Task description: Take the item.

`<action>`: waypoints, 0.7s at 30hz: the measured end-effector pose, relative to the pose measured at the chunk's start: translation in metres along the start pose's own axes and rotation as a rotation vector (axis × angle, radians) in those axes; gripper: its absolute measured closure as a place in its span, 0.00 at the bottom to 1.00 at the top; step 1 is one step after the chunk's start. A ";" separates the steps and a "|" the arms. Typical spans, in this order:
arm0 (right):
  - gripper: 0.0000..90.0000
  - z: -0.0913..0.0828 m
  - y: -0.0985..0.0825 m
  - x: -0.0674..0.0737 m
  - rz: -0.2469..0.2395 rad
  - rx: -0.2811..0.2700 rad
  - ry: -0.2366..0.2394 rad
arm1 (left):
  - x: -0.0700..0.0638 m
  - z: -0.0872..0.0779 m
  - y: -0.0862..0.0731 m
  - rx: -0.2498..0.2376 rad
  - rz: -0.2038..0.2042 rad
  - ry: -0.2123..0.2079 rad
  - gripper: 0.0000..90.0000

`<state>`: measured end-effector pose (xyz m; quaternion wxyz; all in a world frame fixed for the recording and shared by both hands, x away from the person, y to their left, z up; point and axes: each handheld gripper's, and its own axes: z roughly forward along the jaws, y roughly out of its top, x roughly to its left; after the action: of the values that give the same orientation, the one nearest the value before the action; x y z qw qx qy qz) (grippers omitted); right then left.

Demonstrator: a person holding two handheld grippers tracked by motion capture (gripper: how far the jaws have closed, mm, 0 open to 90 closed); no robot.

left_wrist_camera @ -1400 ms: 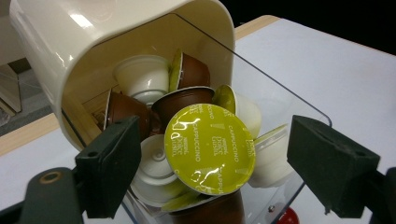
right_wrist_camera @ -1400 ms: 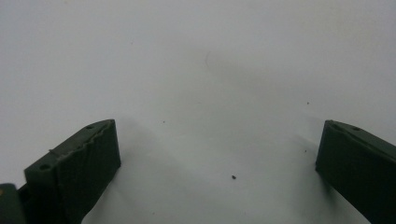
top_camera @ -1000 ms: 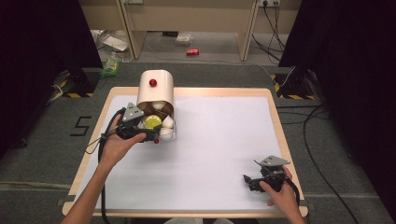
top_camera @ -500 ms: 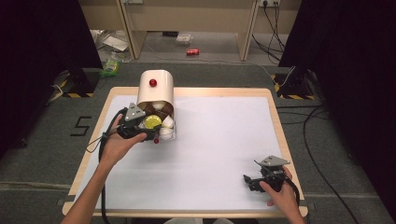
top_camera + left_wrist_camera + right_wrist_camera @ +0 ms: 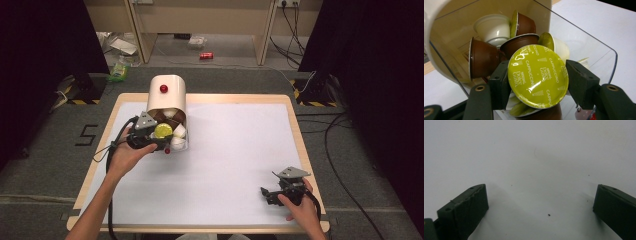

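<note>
- Jaws of the left gripper [image 5: 537, 82] have just been closing and now clamp a round green foil-lidded coffee capsule [image 5: 538, 76]; brown and white capsules lie just beyond.
- Right gripper [image 5: 541, 205]: jaws wide apart over the white table [image 5: 529, 157].

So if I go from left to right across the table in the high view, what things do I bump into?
Left hand → left gripper, shut on the green-lidded coffee capsule → bare white table top → right gripper → right hand.
</note>
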<state>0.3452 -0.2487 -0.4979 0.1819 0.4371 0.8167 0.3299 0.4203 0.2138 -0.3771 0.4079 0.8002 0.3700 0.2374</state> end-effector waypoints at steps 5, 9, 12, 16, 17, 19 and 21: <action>0.00 0.000 0.000 0.000 0.001 0.000 0.001 | 0.000 -0.002 0.001 -0.005 -0.004 -0.010 0.45; 0.00 0.000 0.000 0.000 0.001 0.000 0.001 | 0.000 -0.004 0.001 -0.011 -0.011 -0.020 0.45; 0.00 0.000 0.000 0.000 0.001 0.000 0.001 | -0.001 -0.007 0.003 -0.020 -0.009 -0.020 0.45; 0.00 0.000 0.000 0.000 0.001 0.000 0.001 | -0.002 -0.013 0.006 -0.031 -0.003 -0.027 0.45; 0.00 0.000 0.000 0.000 0.001 0.000 0.001 | -0.002 -0.015 0.007 -0.034 -0.002 -0.030 0.45; 0.00 0.000 0.000 0.000 0.001 0.000 0.001 | -0.003 -0.018 0.008 -0.039 0.000 -0.028 0.45; 0.00 0.000 0.000 0.000 0.000 0.000 0.001 | -0.003 -0.022 0.009 -0.048 -0.003 -0.036 0.45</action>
<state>0.3452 -0.2487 -0.4979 0.1816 0.4371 0.8167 0.3301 0.4071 0.2178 -0.3578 0.4339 0.7938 0.3580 0.2313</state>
